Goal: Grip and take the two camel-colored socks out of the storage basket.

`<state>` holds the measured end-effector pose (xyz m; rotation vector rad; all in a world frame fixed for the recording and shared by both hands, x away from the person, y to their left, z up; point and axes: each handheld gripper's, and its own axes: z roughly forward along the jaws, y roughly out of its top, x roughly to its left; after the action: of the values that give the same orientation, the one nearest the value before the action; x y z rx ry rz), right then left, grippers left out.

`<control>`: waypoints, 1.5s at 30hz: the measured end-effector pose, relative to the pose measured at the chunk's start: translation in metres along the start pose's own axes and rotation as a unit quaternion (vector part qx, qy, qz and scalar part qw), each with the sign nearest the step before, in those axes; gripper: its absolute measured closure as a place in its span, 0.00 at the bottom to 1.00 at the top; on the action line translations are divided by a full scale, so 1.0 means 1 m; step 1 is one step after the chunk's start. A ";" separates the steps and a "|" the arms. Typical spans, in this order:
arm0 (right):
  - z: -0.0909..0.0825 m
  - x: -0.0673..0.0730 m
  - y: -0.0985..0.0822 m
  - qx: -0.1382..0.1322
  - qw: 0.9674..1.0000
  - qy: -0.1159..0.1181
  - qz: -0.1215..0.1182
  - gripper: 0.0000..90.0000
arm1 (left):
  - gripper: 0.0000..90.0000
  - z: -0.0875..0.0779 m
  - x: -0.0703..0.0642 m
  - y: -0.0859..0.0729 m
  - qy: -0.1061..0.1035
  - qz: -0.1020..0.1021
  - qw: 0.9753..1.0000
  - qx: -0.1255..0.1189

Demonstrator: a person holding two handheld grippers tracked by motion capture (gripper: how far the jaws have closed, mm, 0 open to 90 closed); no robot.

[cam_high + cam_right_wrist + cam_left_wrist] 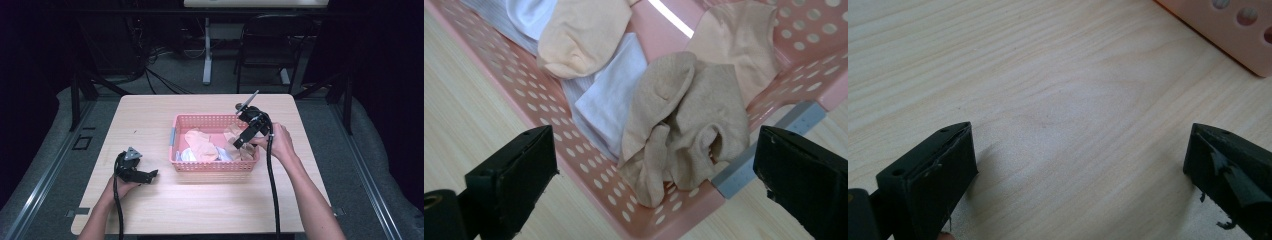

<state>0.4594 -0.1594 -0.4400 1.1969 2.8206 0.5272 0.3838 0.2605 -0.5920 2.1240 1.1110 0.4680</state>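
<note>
A pink perforated plastic basket [200, 166] sat near the middle of the light wooden table [160, 210], a little toward its right edge. Inside lay a heap of socks: a peach sock [581, 35] and a white ribbed sock [611, 97] toward the basket's middle, and a crumpled beige sock [684, 120] bunched against the wall at the basket's right end.

The right gripper [243, 142], held in the person's right hand [280, 142], hung over the right end of the basket, tilted down toward the socks. In the right gripper view its two black jaws stood wide apart with the beige sock between and beyond them, gripping nothing. A grey strip [774, 145] ran along the basket's outer wall there.

The left gripper [150, 175] rested low on the table near its front-left part, just left of the basket, held in the person's left hand [122, 187]. In the left gripper view its jaws were spread wide over bare wood, with a corner of the pink basket at the upper right.
</note>
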 end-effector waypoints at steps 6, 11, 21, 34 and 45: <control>0.013 0.000 0.006 0.007 1.000 0.002 -0.001 0.06 | 0.00 0.000 0.000 0.000 0.000 0.001 1.000 0.001; 0.026 -0.002 0.011 0.015 1.000 -0.010 0.007 0.19 | 0.00 0.000 0.000 0.000 0.000 0.001 1.000 0.000; 0.044 -0.013 0.012 0.020 0.998 -0.052 0.026 0.37 | 0.00 0.000 0.000 0.000 0.000 0.001 1.000 0.001; 0.051 -0.013 0.007 0.025 0.995 -0.086 0.035 0.53 | 0.00 0.000 0.000 0.000 0.000 0.001 1.000 0.001; 0.054 -0.011 0.003 0.033 0.993 -0.108 0.039 0.83 | 0.00 0.000 0.000 0.000 0.000 0.001 1.000 0.001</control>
<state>0.4781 -0.1492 -0.4907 1.2925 2.6370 0.2892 0.3838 0.2606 -0.5919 2.1267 1.1101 0.4679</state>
